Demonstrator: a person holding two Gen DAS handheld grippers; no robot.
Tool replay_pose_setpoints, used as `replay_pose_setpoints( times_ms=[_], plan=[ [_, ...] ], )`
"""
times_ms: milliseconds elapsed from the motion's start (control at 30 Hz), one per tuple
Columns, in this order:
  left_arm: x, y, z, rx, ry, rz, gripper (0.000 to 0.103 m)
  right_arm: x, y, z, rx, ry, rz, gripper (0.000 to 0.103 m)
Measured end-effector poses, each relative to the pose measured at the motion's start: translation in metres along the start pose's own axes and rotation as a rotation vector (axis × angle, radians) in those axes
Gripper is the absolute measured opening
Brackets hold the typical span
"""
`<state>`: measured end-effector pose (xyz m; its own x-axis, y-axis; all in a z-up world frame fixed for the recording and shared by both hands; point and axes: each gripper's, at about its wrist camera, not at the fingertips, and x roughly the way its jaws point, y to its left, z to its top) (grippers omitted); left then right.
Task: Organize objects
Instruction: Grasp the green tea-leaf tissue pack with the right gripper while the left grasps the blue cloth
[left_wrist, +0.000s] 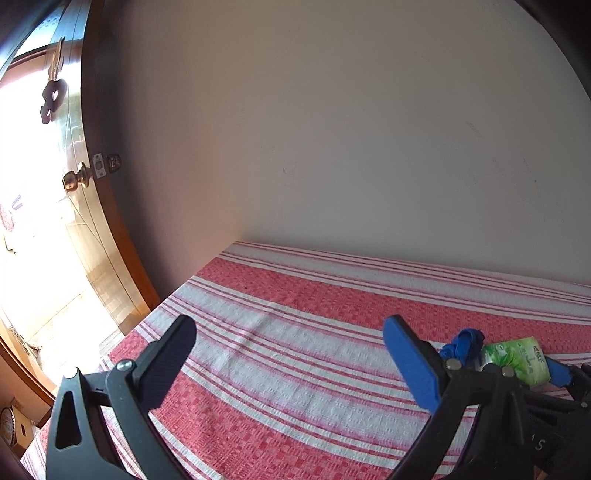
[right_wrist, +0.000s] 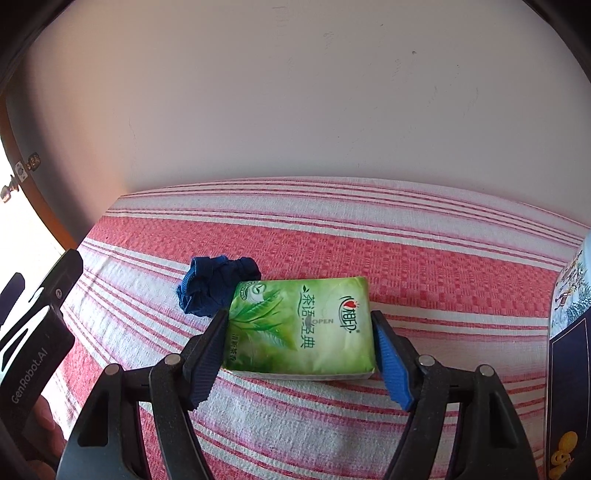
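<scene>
A green tissue pack (right_wrist: 301, 326) lies on the red-and-white striped cloth (right_wrist: 406, 258). My right gripper (right_wrist: 301, 349) is shut on the pack, one finger on each side. A crumpled blue cloth (right_wrist: 214, 286) lies just behind the pack's left corner, touching it. In the left wrist view the pack (left_wrist: 519, 360) and the blue cloth (left_wrist: 463, 345) show at the right, behind my right finger. My left gripper (left_wrist: 291, 363) is open and empty above the striped cloth (left_wrist: 295, 295), to the left of the pack.
A pale wall rises right behind the table. A wooden door (left_wrist: 92, 221) with a brass knob (left_wrist: 75, 180) stands open at the left. A patterned box (right_wrist: 570, 295) sits at the table's right edge. A cardboard box (left_wrist: 14, 430) lies below left.
</scene>
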<state>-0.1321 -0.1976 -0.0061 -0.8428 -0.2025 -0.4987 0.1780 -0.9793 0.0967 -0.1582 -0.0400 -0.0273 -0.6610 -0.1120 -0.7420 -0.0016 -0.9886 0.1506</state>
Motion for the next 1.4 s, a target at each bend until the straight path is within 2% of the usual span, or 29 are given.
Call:
replay_pose_setpoints(
  times_ms=[133, 233, 367, 533, 600, 700, 733, 767, 833, 1033, 1133, 1300, 1400],
  plan=[
    [0.003, 0.001, 0.000, 0.000, 0.020, -0.031, 0.102, -0.015, -0.008, -0.005, 0.052, -0.021, 0.039, 0.073],
    [0.000, -0.002, -0.001, 0.010, 0.018, -0.046, 0.102, -0.021, -0.018, -0.004, 0.137, -0.097, 0.054, 0.073],
    [-0.004, -0.023, -0.002, 0.063, 0.023, -0.109, 0.102, -0.038, -0.028, 0.003, 0.129, -0.206, -0.039, 0.073],
    [-0.001, -0.064, -0.004, 0.138, 0.101, -0.249, 0.102, -0.052, -0.036, 0.002, 0.132, -0.287, -0.156, 0.073],
    [-0.001, -0.083, -0.006, 0.202, 0.123, -0.272, 0.102, -0.056, -0.038, 0.001, 0.139, -0.299, -0.182, 0.073],
    [0.004, -0.108, -0.008, 0.288, 0.148, -0.268, 0.102, -0.051, -0.043, 0.004, 0.147, -0.298, -0.194, 0.073],
    [0.008, -0.116, -0.009, 0.310, 0.170, -0.257, 0.097, -0.050, -0.043, 0.005, 0.150, -0.298, -0.195, 0.073],
    [0.013, -0.122, -0.010, 0.330, 0.197, -0.250, 0.086, -0.050, -0.043, 0.005, 0.152, -0.297, -0.195, 0.073],
    [0.023, -0.130, -0.013, 0.367, 0.257, -0.241, 0.073, -0.049, -0.043, 0.005, 0.156, -0.295, -0.194, 0.073],
    [0.028, -0.126, -0.012, 0.328, 0.284, -0.253, 0.073, -0.044, -0.040, 0.009, 0.150, -0.275, -0.188, 0.074],
    [0.034, -0.122, -0.012, 0.295, 0.306, -0.256, 0.081, -0.043, -0.036, 0.011, 0.140, -0.276, -0.191, 0.074],
    [0.050, -0.101, -0.010, 0.148, 0.388, -0.352, 0.090, -0.042, -0.031, 0.013, 0.129, -0.280, -0.199, 0.073],
    [0.047, -0.105, -0.012, 0.173, 0.382, -0.346, 0.089, -0.037, -0.029, 0.017, 0.124, -0.279, -0.204, 0.073]
  ],
)
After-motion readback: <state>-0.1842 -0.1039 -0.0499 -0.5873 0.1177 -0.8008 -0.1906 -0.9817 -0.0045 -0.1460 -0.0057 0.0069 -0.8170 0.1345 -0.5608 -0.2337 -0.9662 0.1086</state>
